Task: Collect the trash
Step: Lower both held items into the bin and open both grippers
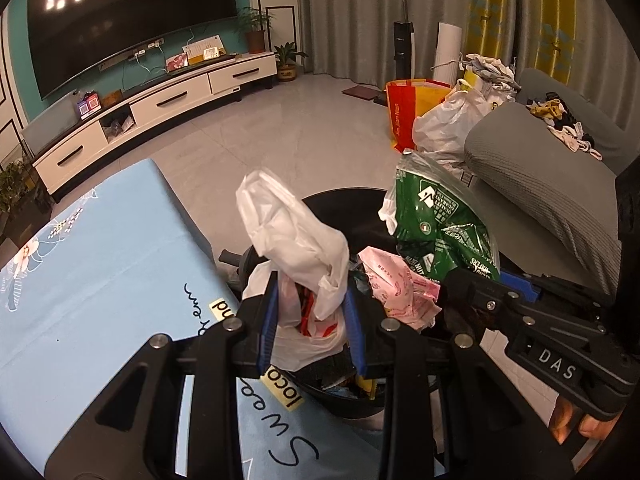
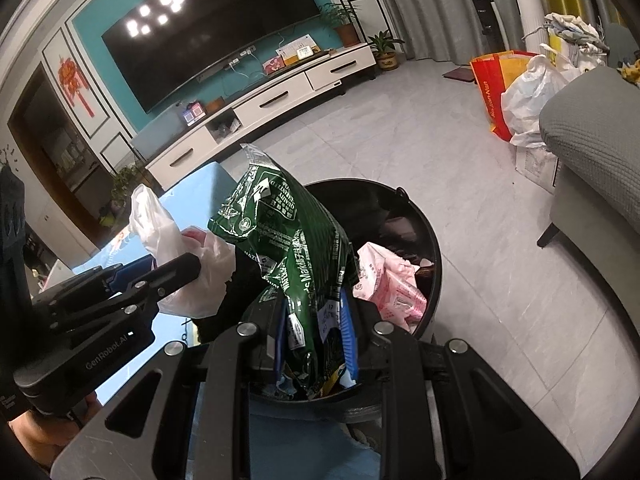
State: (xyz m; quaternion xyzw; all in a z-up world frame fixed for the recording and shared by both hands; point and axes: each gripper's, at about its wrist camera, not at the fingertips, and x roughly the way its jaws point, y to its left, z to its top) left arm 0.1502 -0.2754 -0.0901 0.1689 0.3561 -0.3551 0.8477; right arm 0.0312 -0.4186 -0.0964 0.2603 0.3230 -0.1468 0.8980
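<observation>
The left gripper point(image 1: 310, 316) clamps a crumpled white plastic bag point(image 1: 296, 240) over the round black trash bin point(image 2: 424, 232). Just beside it, the right gripper point(image 2: 316, 332) pinches a crinkled green foil snack bag point(image 2: 288, 232) above the same bin.

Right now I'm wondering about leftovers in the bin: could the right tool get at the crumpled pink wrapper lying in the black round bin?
Probably not yet: the right tool is shut on the green foil snack bag, which hangs over the bin beside the pink wrapper.
</observation>
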